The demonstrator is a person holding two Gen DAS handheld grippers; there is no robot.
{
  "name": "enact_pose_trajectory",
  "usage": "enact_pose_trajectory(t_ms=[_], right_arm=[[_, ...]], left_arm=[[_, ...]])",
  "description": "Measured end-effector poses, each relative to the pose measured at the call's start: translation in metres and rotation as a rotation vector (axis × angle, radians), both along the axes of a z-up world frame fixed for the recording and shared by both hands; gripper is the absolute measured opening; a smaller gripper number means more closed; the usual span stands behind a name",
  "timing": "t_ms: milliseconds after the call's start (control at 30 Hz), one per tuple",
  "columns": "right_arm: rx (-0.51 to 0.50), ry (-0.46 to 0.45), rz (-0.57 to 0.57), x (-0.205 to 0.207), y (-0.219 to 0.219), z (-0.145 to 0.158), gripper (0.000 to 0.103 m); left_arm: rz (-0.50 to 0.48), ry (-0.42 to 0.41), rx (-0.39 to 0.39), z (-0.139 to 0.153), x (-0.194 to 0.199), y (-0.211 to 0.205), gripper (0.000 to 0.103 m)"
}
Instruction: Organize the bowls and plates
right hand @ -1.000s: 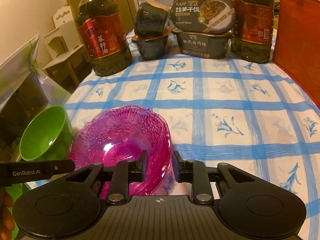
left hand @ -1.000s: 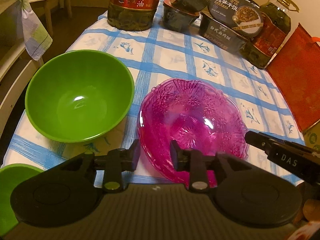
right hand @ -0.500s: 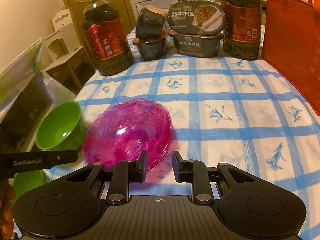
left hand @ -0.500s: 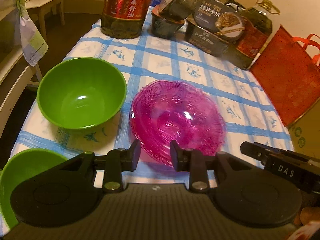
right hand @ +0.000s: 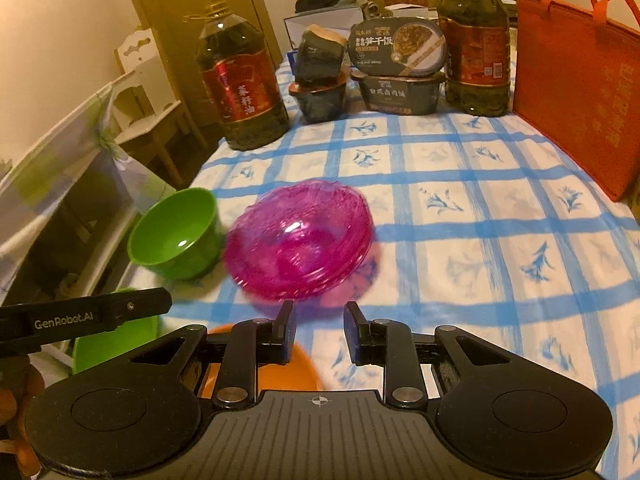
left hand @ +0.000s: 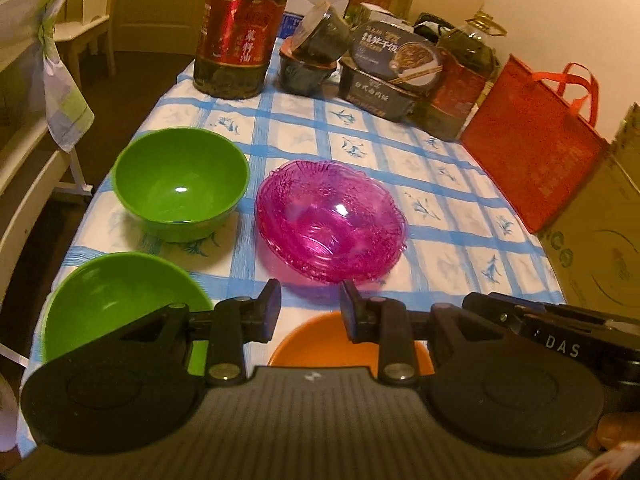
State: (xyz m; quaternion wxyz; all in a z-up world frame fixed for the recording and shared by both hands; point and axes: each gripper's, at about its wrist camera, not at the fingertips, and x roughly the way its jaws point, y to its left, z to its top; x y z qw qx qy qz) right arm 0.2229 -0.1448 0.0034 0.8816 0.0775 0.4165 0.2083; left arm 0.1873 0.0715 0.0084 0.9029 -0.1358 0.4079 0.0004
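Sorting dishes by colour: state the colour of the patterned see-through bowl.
Magenta pink bowl, clearest in the left wrist view.

We note: pink bowls – translucent, embossed, glossy | green bowl – smooth glossy plastic | worktop – checked matt cloth

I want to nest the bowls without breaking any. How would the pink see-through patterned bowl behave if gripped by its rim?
The pink see-through patterned bowl shines like glass or hard plastic, so it is probably stiff and may slip or chip. Its wide, shallow shape suggests it would tilt from a one-sided rim grip. It seems to rest steadily on the blue-checked tablecloth.
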Motion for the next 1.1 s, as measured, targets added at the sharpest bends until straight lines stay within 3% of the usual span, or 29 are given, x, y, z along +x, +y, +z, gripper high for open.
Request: enact_pose_trajectory(t_ms=[533, 1100], right_arm=[[0.03, 0.005, 0.063, -0.073, 0.021, 0.015, 0.026], [0.028, 0.018, 0.131, -0.1, 0.051, 0.013, 0.026]], left_arm=[[0.041, -0.045, 0.029, 0.017, -0.083, 0.015, 0.028], [0.122, -0.035, 0.029, 0.012, -0.126, 0.055, 0.028]])
